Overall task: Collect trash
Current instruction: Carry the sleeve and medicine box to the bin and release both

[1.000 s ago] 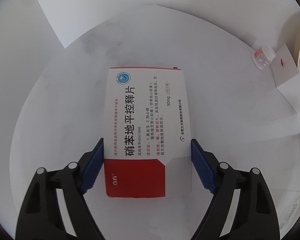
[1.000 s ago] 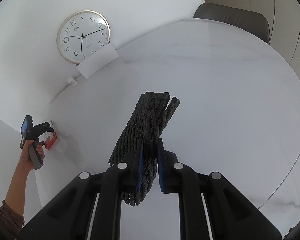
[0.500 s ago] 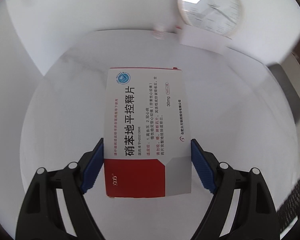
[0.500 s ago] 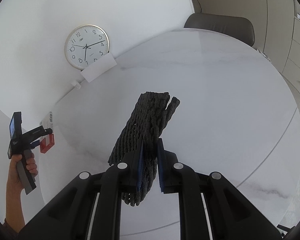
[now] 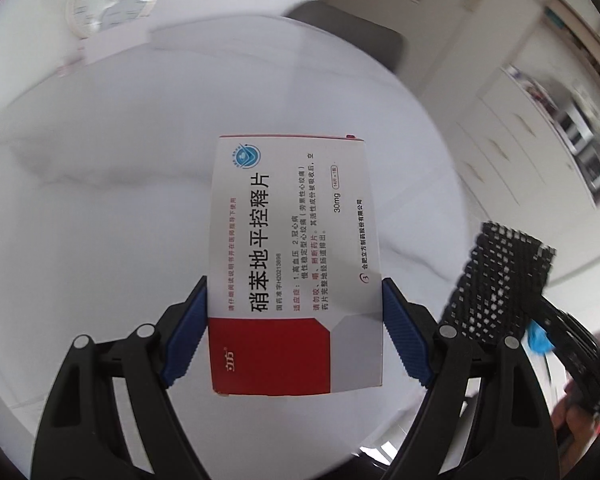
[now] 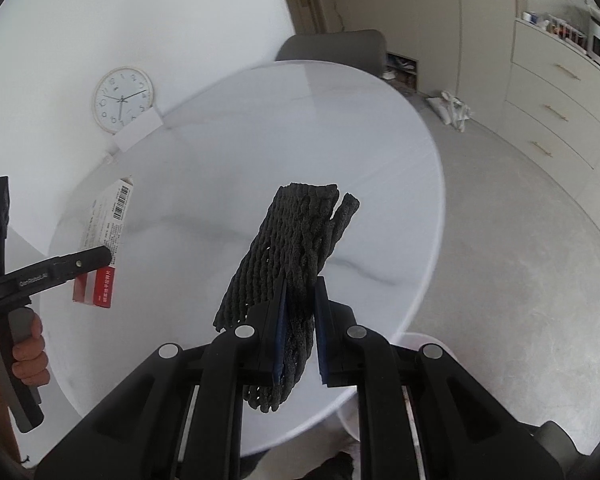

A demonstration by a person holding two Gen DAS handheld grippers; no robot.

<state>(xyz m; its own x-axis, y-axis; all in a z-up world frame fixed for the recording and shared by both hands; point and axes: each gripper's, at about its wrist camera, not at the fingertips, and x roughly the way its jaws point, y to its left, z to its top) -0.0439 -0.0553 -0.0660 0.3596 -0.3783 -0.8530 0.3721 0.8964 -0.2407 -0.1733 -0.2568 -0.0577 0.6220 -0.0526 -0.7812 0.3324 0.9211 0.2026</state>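
My left gripper (image 5: 296, 332) is shut on a white and red medicine box (image 5: 292, 256) with Chinese print, held above the round white table (image 5: 100, 200). My right gripper (image 6: 300, 320) is shut on a black foam net sleeve (image 6: 296, 256), held above the table's near part. The sleeve shows at the right of the left wrist view (image 5: 496, 280). The box shows at the left of the right wrist view (image 6: 104, 236), held in the left gripper (image 6: 92, 258).
A wall clock (image 6: 122, 100) leans at the table's far edge with a white card (image 6: 138, 130) before it. A grey chair (image 6: 336, 50) stands behind the table. White drawers (image 6: 560, 96) line the right wall. A white rim (image 6: 416, 340) shows below the table's near edge.
Both grippers have swung to the right and back with their loads. The left one has come closer to the right one. The floor and drawers have come into view.
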